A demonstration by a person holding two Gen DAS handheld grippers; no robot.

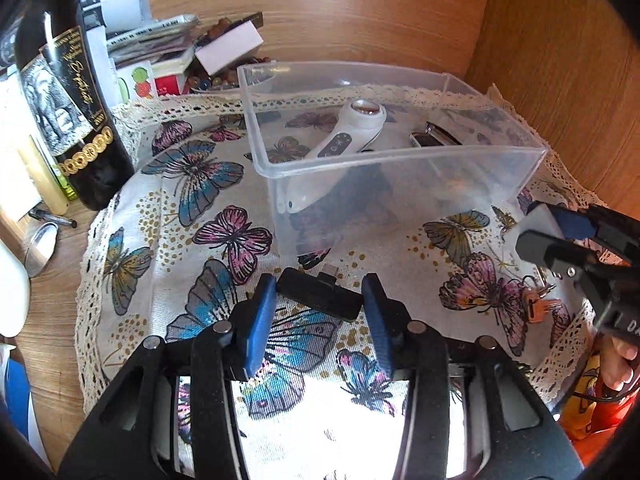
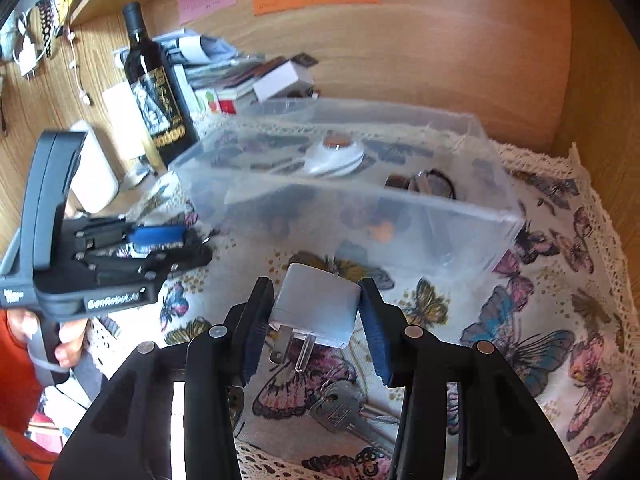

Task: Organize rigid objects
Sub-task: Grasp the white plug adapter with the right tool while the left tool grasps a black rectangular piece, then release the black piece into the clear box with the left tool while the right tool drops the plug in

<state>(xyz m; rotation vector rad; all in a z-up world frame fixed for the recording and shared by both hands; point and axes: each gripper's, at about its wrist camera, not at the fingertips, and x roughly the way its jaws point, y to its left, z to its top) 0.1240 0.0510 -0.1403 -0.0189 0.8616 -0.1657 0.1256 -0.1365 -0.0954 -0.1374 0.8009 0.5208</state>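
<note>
The left gripper [image 1: 320, 300] stood with its blue pads [image 1: 260, 316] spread at either end of a small black adapter [image 1: 320, 294] that lay on the butterfly-print cloth [image 1: 224, 240]; whether they pressed it could not be told. The right gripper [image 2: 316, 312] clamped a white plug adapter [image 2: 316, 304], prongs pointing back toward the camera, above a silver key [image 2: 340, 408]. "GenRobot.AI" read on the left gripper's body in the right wrist view. Just ahead sat a clear plastic bin [image 1: 400, 168] holding a white handheld device [image 1: 340, 136] and a dark metal-edged item [image 1: 432, 138]. A wine bottle [image 1: 68, 100] with a gold-lettered label stood left; wooden walls [image 1: 560, 60] closed the back and right.
</note>
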